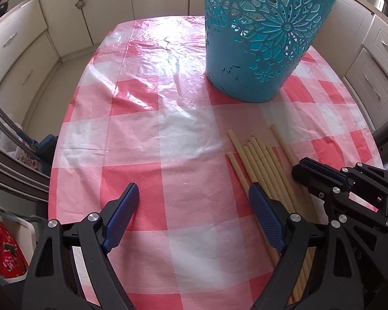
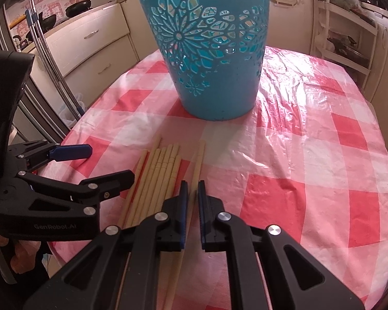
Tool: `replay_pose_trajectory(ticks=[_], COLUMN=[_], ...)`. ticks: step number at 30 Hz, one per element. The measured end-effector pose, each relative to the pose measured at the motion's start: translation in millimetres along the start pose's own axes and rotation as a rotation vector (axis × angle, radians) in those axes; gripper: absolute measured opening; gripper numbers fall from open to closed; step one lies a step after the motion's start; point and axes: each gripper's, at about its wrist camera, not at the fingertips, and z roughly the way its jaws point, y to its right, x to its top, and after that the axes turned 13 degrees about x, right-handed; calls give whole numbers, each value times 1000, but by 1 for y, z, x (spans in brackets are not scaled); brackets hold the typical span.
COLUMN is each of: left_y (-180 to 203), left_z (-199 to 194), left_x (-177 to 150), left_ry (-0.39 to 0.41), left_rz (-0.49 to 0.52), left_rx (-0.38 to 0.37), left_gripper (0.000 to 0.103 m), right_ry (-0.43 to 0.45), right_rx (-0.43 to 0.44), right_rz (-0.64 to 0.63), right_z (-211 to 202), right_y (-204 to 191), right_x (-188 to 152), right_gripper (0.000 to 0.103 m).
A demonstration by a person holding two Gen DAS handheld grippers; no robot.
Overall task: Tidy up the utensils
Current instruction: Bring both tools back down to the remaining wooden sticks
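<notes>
My right gripper (image 2: 192,193) has its jaws narrowed around one chopstick (image 2: 198,160), set just apart from the bundle of chopsticks (image 2: 159,175) on the checked tablecloth (image 2: 297,155). Shafts run lengthwise away from me toward the blue basket (image 2: 207,51). Left gripper (image 1: 194,206) spread wide, empty, beside the bundle. Right is nearer.

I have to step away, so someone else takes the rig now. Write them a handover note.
Right gripper: nearly closed around one chopstick lying apart from the rest, low over the table; a firm grip can't be confirmed.
Left gripper: open, holds nothing, just left of the chopsticks.
Things: chopsticks lie in a row on the checked tablecloth; the blue basket stands upright behind them.
Done: nothing visibly in the basket.
Left: presumably move all chopsticks into the basket.
</notes>
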Motion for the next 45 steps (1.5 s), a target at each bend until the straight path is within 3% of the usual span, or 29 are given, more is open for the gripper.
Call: replay_pose_trajectory(ticks=[8,23,33,35,39,42,45], left_y=[13,11,20,24,34,34,30], left_z=[-8,-13,-15,-15,-18,-17,-15], left_x=[-4,-14,-17,-16,-13,-8,-1], left_ry=[33,-29,-26,6,86,95,96], left_rz=[-26,-197,-172,-142,-2,96,175], left_rx=[36,85,150,144,50,-34,-94], left_gripper=[74,72,72,62,40,32,14], right_ry=[3,6,1,0,1,0,1], right_rx=[19,41,46,44,43,37,37], right_rz=[50,90,96,93,97,105,109], right_z=[-4,-8,-10,-10,-10,-9,-9], right_y=[9,17,20,20,21,22,23], right_x=[2,4,2,2,3,3,3], right_gripper=[9,9,9,9,10,11,12])
